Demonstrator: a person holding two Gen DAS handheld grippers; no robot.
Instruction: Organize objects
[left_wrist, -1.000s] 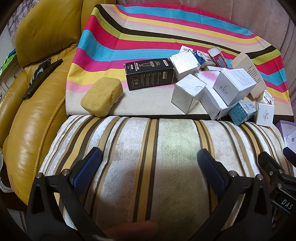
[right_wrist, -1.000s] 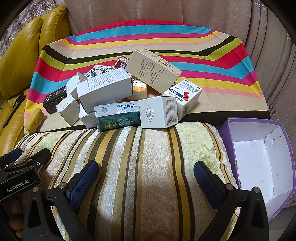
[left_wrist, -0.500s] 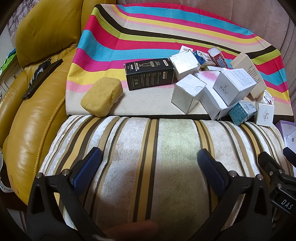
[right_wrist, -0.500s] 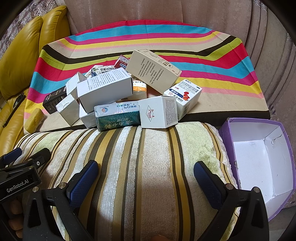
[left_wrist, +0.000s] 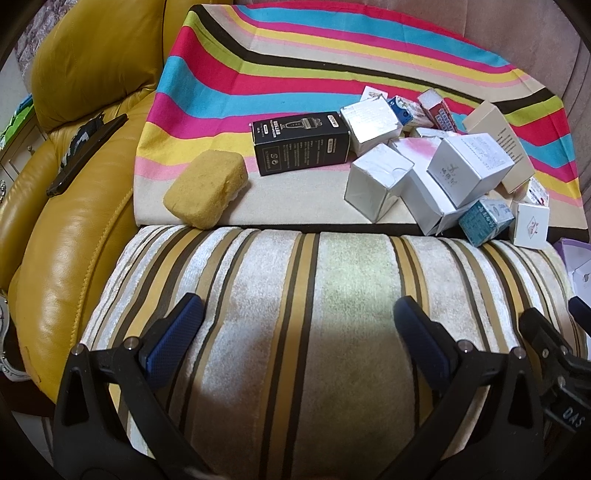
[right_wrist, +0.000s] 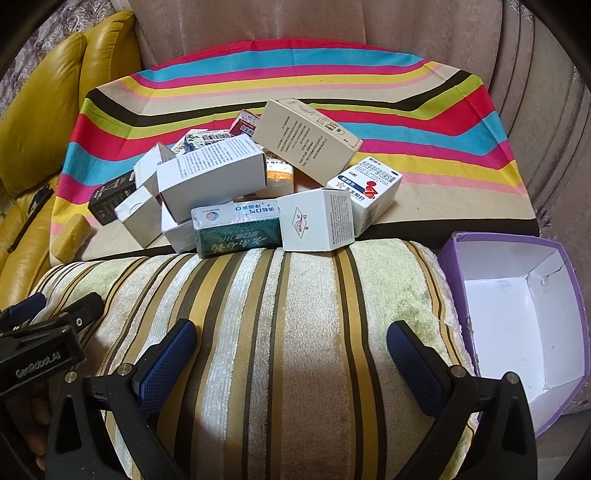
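Note:
A heap of several small cartons lies on a rainbow-striped cloth (right_wrist: 424, 122): a green box (right_wrist: 236, 230), a white box (right_wrist: 317, 219), a red-and-white box (right_wrist: 369, 188), a beige box (right_wrist: 306, 142), a black box (left_wrist: 301, 142). A yellow sponge (left_wrist: 207, 188) lies left of them. An open purple box (right_wrist: 517, 314) with nothing in it stands at the right. My left gripper (left_wrist: 295, 332) and right gripper (right_wrist: 291, 350) are both open and empty, side by side over the striped towel (right_wrist: 288, 314), short of the heap.
A yellow leather armrest (left_wrist: 74, 221) is at the left with a dark phone-like object (left_wrist: 86, 153) on it. The sofa back (right_wrist: 332, 26) rises behind the cloth. The right gripper's body shows at the left wrist view's right edge (left_wrist: 554, 354).

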